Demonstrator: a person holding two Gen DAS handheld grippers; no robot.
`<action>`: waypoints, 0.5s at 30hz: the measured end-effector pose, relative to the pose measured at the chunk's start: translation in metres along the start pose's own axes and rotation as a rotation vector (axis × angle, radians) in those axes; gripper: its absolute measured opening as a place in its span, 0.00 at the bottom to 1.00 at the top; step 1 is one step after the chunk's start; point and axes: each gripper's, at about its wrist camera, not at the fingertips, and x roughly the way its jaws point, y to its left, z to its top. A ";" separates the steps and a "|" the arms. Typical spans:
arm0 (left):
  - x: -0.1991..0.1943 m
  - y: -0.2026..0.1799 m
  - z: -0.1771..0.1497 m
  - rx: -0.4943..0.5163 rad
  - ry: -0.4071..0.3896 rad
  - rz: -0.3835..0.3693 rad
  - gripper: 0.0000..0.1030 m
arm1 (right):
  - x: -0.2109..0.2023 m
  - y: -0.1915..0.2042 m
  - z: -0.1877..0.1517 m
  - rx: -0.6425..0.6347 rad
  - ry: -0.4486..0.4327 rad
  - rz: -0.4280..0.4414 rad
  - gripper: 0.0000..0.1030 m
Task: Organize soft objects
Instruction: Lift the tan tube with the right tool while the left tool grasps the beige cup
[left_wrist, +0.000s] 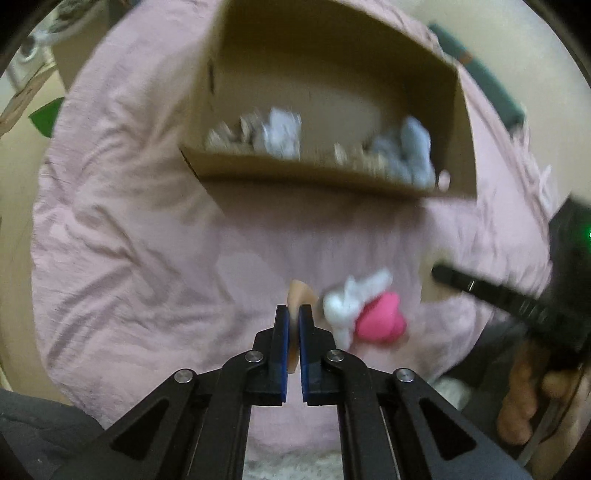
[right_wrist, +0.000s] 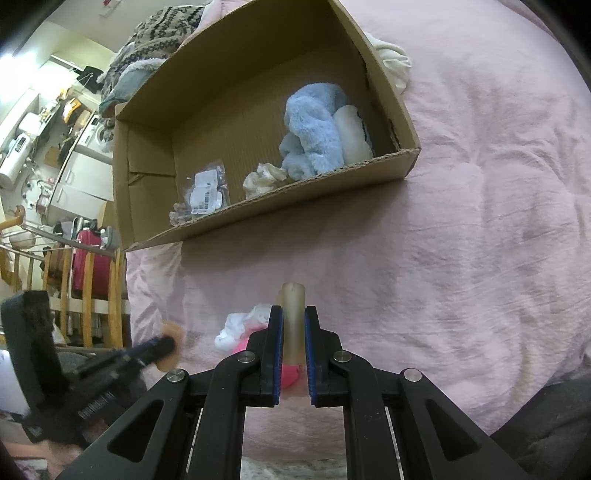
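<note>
My left gripper (left_wrist: 294, 314) is shut on a small peach soft piece (left_wrist: 301, 295), held above the pink bedspread (left_wrist: 129, 221). My right gripper (right_wrist: 294, 314) is shut on a pale beige soft cylinder (right_wrist: 293, 317). A white and hot-pink soft bundle (left_wrist: 364, 314) lies on the bedspread just right of the left gripper; it shows under the right gripper too (right_wrist: 243, 328). An open cardboard box (right_wrist: 258, 218) ahead holds a blue fluffy item (right_wrist: 314, 136), a cream roll (right_wrist: 354, 136), a cream scrap (right_wrist: 264, 179) and a plastic packet (right_wrist: 207, 192). The left gripper shows at lower left of the right wrist view (right_wrist: 162, 349).
A white cloth (right_wrist: 393, 62) lies behind the box. Patterned knitwear (right_wrist: 159, 33) is piled at the far corner. A wooden rail and a red suitcase (right_wrist: 86, 266) stand beside the bed at left. The left wrist view is motion-blurred.
</note>
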 end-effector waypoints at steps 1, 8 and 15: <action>-0.007 0.002 0.002 -0.017 -0.038 -0.014 0.05 | 0.000 0.000 0.000 -0.001 -0.002 0.001 0.12; -0.051 0.006 0.014 -0.055 -0.259 -0.067 0.05 | -0.018 0.008 0.002 -0.026 -0.074 0.070 0.12; -0.074 0.013 0.038 -0.063 -0.303 -0.033 0.05 | -0.050 0.029 0.022 -0.099 -0.158 0.112 0.12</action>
